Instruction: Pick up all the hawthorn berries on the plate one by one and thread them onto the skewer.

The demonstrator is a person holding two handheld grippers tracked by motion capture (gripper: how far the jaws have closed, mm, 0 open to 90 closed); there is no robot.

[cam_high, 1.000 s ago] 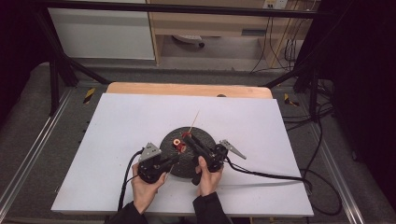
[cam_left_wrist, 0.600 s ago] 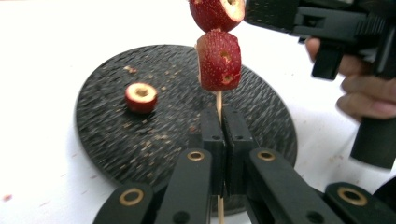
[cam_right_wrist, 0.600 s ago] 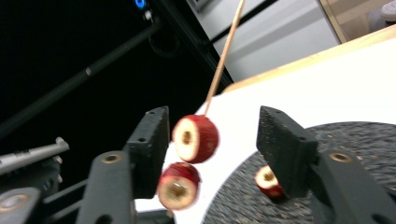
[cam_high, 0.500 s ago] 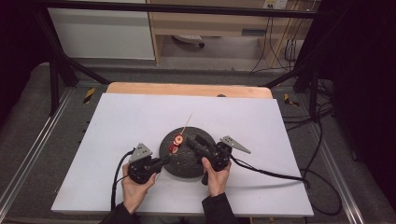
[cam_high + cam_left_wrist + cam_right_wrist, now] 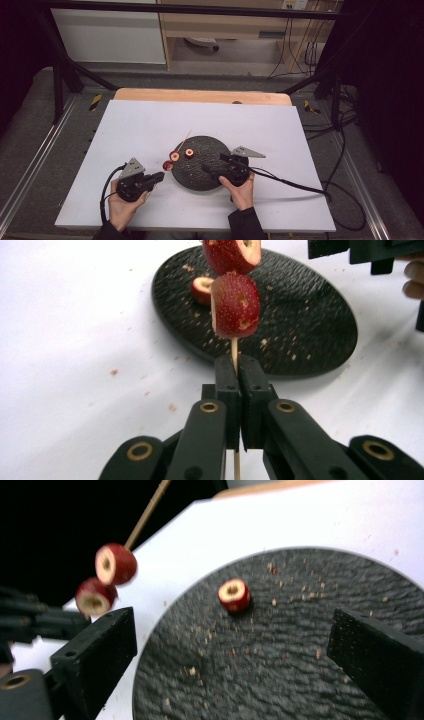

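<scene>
A dark round plate (image 5: 200, 172) sits near the front middle of the white tabletop (image 5: 150, 120), with bare surface along the back edge and both far corners. One red fruit slice (image 5: 189, 153) lies alone on the plate's back-left part; the rest of the plate holds only crumbs. At the plate's left rim a skewer (image 5: 184, 139) with two slices slants up, pinched in the left gripper (image 5: 161, 175). The right gripper (image 5: 205, 168) hangs over the plate's front-right part, jaws wide.
</scene>
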